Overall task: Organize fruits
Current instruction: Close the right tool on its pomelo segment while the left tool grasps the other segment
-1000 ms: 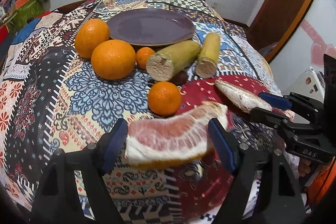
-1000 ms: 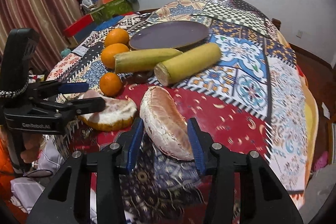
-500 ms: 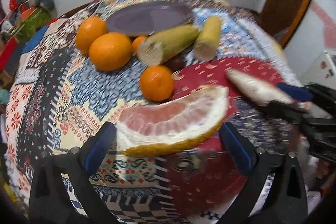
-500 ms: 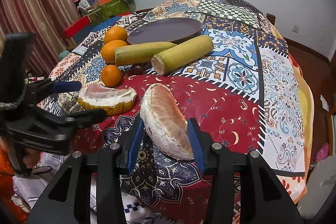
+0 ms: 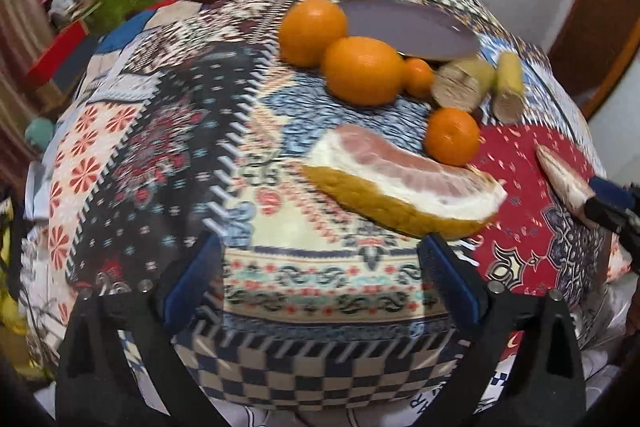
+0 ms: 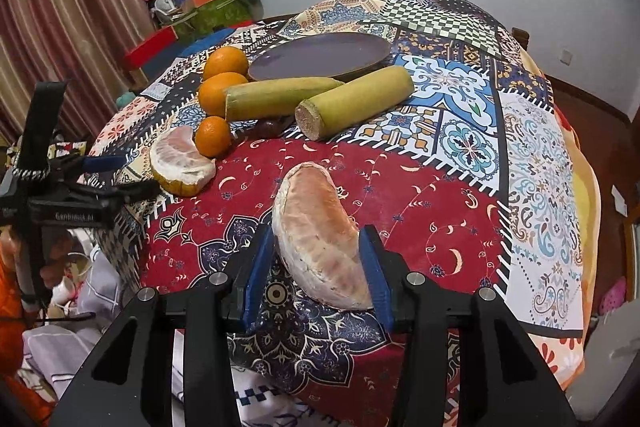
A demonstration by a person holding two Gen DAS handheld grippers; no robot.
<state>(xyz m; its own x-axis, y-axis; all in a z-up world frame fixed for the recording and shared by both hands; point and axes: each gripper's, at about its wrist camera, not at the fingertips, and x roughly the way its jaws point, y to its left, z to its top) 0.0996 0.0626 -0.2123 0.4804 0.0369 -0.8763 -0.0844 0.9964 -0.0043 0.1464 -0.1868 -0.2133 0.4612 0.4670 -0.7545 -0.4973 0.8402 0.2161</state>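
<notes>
A pomelo wedge with yellow rind [image 5: 404, 183] lies on the patterned tablecloth, also in the right wrist view [image 6: 182, 165]. My left gripper [image 5: 320, 271] is open and empty, just in front of it; it shows at the left of the right wrist view [image 6: 120, 175]. My right gripper [image 6: 316, 267] is shut on a peeled pomelo segment [image 6: 320, 235], held above the red cloth patch; its tip shows in the left wrist view [image 5: 564, 179]. A dark purple plate [image 6: 320, 57] sits at the back. Several oranges [image 5: 362, 71] and two sugarcane pieces [image 6: 352, 99] lie near it.
The tablecloth [image 6: 460, 147] drops off at the near and right edges. A small dark fruit [image 6: 268, 127] lies under the sugarcane. Clutter and boxes [image 6: 200, 7] stand beyond the table's far left, with a curtain [image 6: 60, 7] beside them.
My left gripper opened, let go of the rind-on pomelo wedge onto the cloth and drew back to the left. My right gripper still holds its segment, nearly still.
</notes>
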